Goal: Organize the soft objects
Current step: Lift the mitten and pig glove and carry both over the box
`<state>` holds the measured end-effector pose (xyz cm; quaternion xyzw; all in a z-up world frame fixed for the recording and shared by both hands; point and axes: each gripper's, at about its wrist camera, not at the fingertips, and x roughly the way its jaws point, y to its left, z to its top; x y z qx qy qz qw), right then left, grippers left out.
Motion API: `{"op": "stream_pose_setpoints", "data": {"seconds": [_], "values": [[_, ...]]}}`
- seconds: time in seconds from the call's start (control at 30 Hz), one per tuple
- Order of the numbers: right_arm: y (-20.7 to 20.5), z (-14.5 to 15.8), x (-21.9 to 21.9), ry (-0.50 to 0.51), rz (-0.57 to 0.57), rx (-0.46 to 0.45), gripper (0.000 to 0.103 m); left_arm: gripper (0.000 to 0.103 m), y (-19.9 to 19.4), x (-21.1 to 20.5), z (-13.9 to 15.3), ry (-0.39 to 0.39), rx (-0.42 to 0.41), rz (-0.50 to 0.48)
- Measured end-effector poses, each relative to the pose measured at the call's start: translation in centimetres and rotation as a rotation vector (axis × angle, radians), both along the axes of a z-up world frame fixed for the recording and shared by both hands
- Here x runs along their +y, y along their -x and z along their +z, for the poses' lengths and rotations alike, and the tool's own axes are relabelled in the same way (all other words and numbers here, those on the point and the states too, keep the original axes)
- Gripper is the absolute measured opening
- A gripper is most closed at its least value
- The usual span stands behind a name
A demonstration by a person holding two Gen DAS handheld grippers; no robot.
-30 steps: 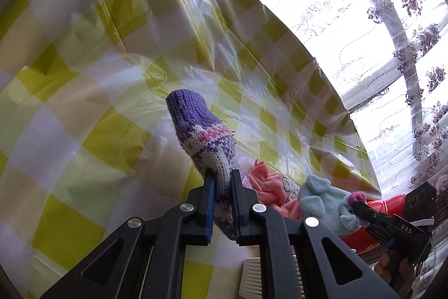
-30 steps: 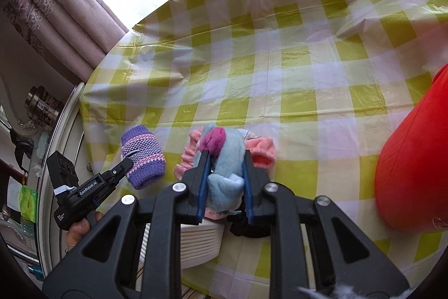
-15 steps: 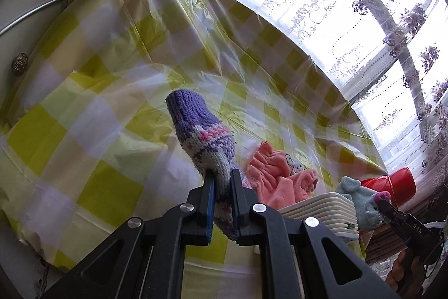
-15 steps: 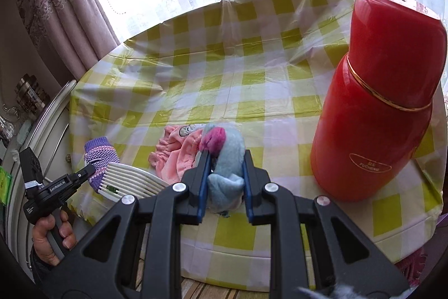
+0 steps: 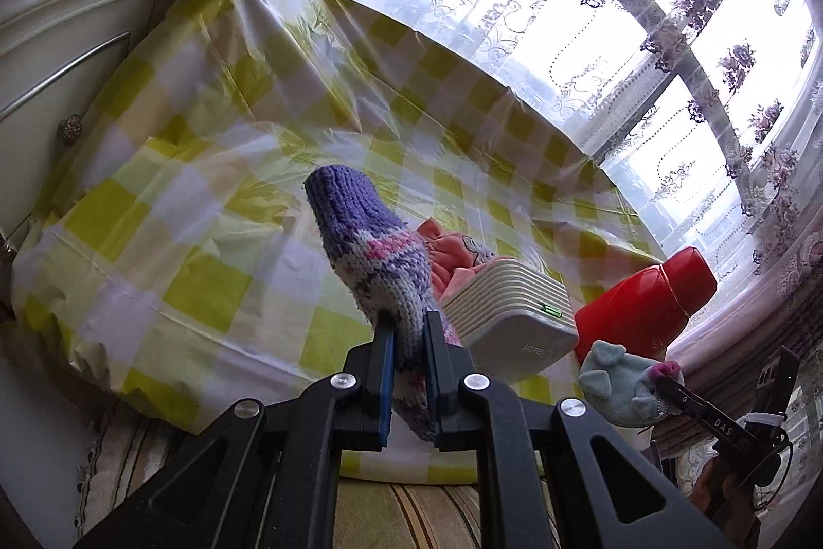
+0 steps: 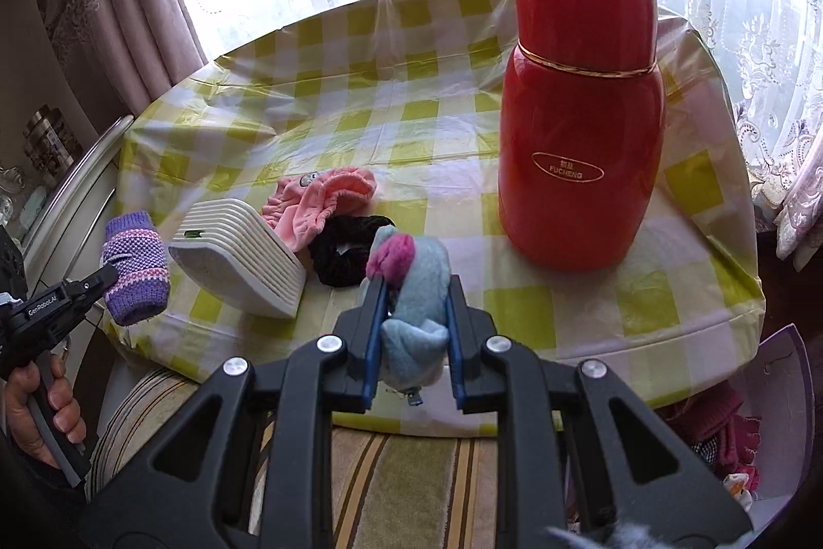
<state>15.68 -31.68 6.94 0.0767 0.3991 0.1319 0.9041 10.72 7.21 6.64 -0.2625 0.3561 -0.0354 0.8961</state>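
Observation:
My left gripper (image 5: 407,322) is shut on a purple knitted sock (image 5: 370,250) and holds it above the table's near edge; it also shows in the right wrist view (image 6: 135,268). My right gripper (image 6: 414,286) is shut on a light blue plush mouse with a pink nose (image 6: 411,286), held off the table's front edge; the mouse shows in the left wrist view (image 5: 625,382). A pink cloth (image 6: 319,201) and a black scrunchie (image 6: 350,255) lie on the checked tablecloth (image 6: 411,127).
A white ribbed device (image 6: 242,261) lies near the table's front left. A tall red thermos (image 6: 581,122) stands at the right. A container with soft items (image 6: 720,436) sits low at the right, below the table. A striped seat (image 6: 411,472) is under the grippers.
Both grippers have pulled back and up from the table with their items. The table's front edge, the white device and the whole thermos have come into view.

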Motion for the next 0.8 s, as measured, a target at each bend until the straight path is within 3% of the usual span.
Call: {"op": "stream_pose_setpoints", "data": {"seconds": [0.53, 0.8], "values": [[5.7, 0.9, -7.1, 0.065, -0.157, -0.045, 0.025, 0.011, 3.1, -8.1, 3.0, -0.008, -0.06, -0.202], [8.4, 2.1, -13.7, 0.089, -0.305, -0.055, 0.025, 0.011, 2.8, -14.8, 3.9, 0.019, -0.085, -0.377]]}}
